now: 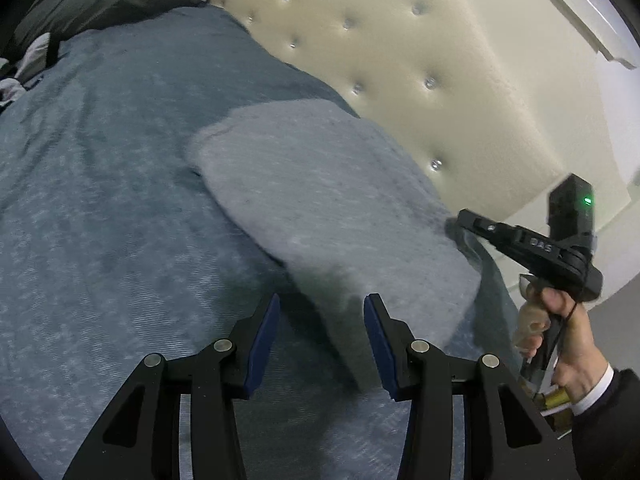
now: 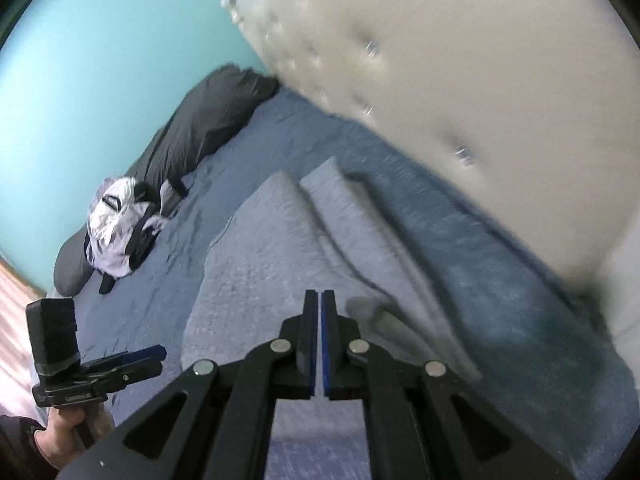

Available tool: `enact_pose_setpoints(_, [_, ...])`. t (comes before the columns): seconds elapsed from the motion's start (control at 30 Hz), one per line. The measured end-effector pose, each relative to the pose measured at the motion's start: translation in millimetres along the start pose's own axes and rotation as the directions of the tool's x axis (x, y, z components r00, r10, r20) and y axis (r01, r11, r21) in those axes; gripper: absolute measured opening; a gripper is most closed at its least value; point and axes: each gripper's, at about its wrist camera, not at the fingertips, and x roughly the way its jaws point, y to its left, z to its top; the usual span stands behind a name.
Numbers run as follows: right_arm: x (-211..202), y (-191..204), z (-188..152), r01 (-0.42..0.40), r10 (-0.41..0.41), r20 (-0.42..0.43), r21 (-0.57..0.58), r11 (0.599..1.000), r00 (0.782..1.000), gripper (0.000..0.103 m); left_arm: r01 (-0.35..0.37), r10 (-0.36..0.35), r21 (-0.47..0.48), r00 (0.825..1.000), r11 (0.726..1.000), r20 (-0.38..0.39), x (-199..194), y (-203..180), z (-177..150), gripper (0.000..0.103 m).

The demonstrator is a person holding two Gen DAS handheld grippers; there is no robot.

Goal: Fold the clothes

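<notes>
Left-wrist and right-wrist views of a bed during a clothes-folding task. A grey folded garment (image 1: 320,200) lies flat on the blue bedspread (image 1: 100,200), close to the cream tufted headboard (image 1: 420,60); in the right-wrist view the same garment (image 2: 280,248) shows long parallel creases running toward the headboard (image 2: 460,80).

The left tool (image 1: 320,344) hangs over the near end of the garment, its blue-padded fingers (image 1: 264,344) spread apart with nothing between them: released, gripping no cloth. Seen from the right-wrist view, the left tool (image 2: 154,356) sits off the garment's left edge above the bedspread (image 2: 160,300), carried in the person's left hand (image 2: 60,436).

The right tool (image 2: 320,304) is clenched, its two pads pressed together; the view is blurred, and no cloth can be made out between them. In the left-wrist view the right tool (image 1: 460,218) has its tip at the garment's far right corner, by the edge of the bed; whether it touches the fabric cannot be told. The right hand (image 1: 568,340) grips its handle, a white cuff and dark sleeve (image 1: 612,420) behind it.

At the far side of the bed, against a turquoise wall (image 2: 100,60), lie a dark pillow (image 2: 200,128) and a crumpled white and black garment (image 2: 116,228), well apart from the folded one.
</notes>
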Motion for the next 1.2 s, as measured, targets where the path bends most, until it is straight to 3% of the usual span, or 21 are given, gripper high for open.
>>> enact_pose_setpoints(0.13, [30.0,-9.6,4.0,0.097,-0.095,-0.067,0.024,0.995,0.993,0.0,-0.02,0.02,-0.003,1.0,1.0,0.007,-12.6,16.2,0.9,0.048])
enact_pose_setpoints(0.23, [33.4,-22.5,9.7,0.123,-0.119,-0.052,0.069,0.99,0.991,0.0,-0.031,0.031,-0.003,0.999,1.0,0.011,-21.8,29.0,-1.1,0.048])
enact_pose_setpoints(0.37, [25.6,-22.5,17.8,0.127,-0.127,-0.009,0.093,0.988,0.992,0.0,-0.047,0.047,-0.012,0.999,0.999,0.013,-29.8,46.1,-3.0,0.048])
enact_pose_setpoints(0.47, [19.4,-10.6,24.4,0.074,-0.076,0.018,0.077,0.994,0.997,0.001,-0.058,0.059,-0.025,0.998,0.998,0.018,-34.6,55.9,-1.7,0.048])
enact_pose_setpoints(0.6, [33.8,11.7,27.7,0.035,-0.035,-0.041,0.004,0.999,0.999,0.001,-0.074,0.075,-0.039,0.997,0.996,0.025,-41.2,66.1,0.6,0.048])
enact_pose_setpoints(0.7, [51.4,15.7,28.1,0.079,-0.08,-0.092,-0.013,0.997,0.993,0.001,-0.087,0.088,-0.037,0.996,0.996,0.027,-49.0,72.1,0.2,0.048])
enact_pose_setpoints(0.87, [43.3,-4.6,27.8,0.165,-0.16,-0.06,0.087,0.982,0.985,0.0,-0.107,0.108,-0.041,0.994,0.993,0.032,-60.8,83.9,-0.1,0.048])
enact_pose_setpoints(1.2, [21.8,15.3,27.9,0.165,-0.163,-0.028,0.071,0.984,0.986,0.0,-0.122,0.126,-0.063,0.991,0.991,0.055,-89.4,93.4,1.7,0.048])
